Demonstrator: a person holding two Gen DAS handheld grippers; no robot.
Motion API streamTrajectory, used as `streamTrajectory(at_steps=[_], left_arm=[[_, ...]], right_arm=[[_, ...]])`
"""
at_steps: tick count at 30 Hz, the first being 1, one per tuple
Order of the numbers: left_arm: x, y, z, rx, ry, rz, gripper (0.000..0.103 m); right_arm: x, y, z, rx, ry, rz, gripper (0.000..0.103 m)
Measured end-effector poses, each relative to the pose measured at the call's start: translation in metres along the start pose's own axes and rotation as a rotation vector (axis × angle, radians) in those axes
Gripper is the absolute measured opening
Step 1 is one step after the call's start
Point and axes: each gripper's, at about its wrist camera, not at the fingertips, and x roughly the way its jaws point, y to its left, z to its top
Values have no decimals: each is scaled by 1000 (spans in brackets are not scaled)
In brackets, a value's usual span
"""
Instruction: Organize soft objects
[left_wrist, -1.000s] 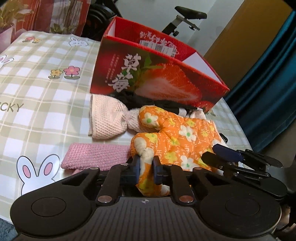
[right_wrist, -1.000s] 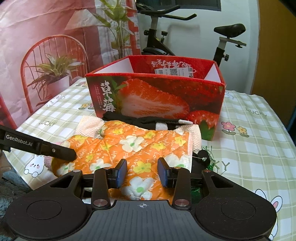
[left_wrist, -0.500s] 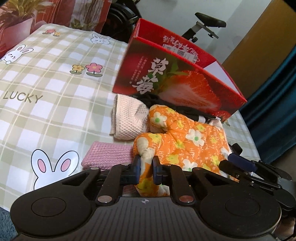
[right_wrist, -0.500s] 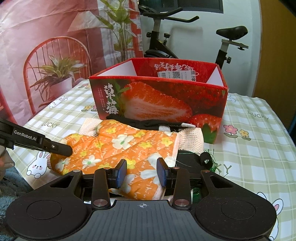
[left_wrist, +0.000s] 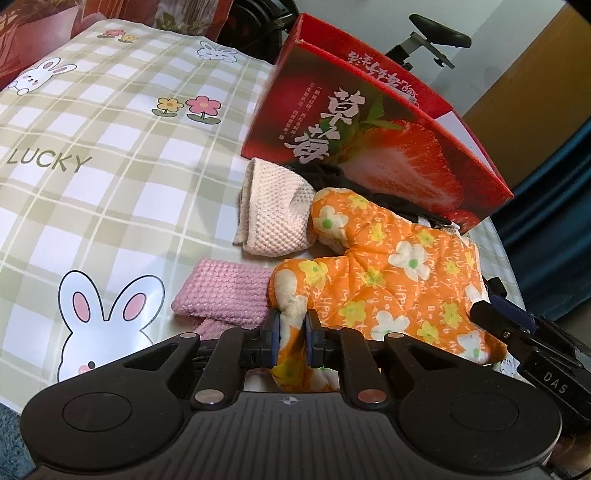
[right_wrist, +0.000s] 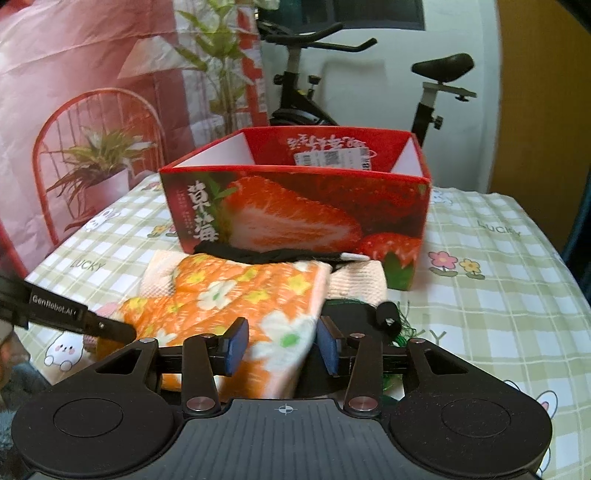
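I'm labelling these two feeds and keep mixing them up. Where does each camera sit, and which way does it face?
Left wrist: on the left gripper, looking down across the checked tablecloth at the orange floral cloth it pinches; the right gripper's tip shows at the right.
Right wrist: on the right gripper, facing the strawberry box; its jaws stand apart with that cloth's corner between them; the left gripper's finger enters from the left.
Shared: cloth, box, tablecloth.

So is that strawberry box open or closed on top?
Open. The strawberry box has no lid: the right wrist view looks past its front rim to the inner walls. Its floor is hidden, so contents cannot be told.
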Motion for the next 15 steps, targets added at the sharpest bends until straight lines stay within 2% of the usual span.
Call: streamTrajectory(at_steps=[10,15], left_arm=[[2,-3,-2,22,-2,11,16],[2,-4,-2,27,1,15,16]], right_arm=[[11,-3,-4,33,33,25,44],[6,11,-2,-40,15,30,42]])
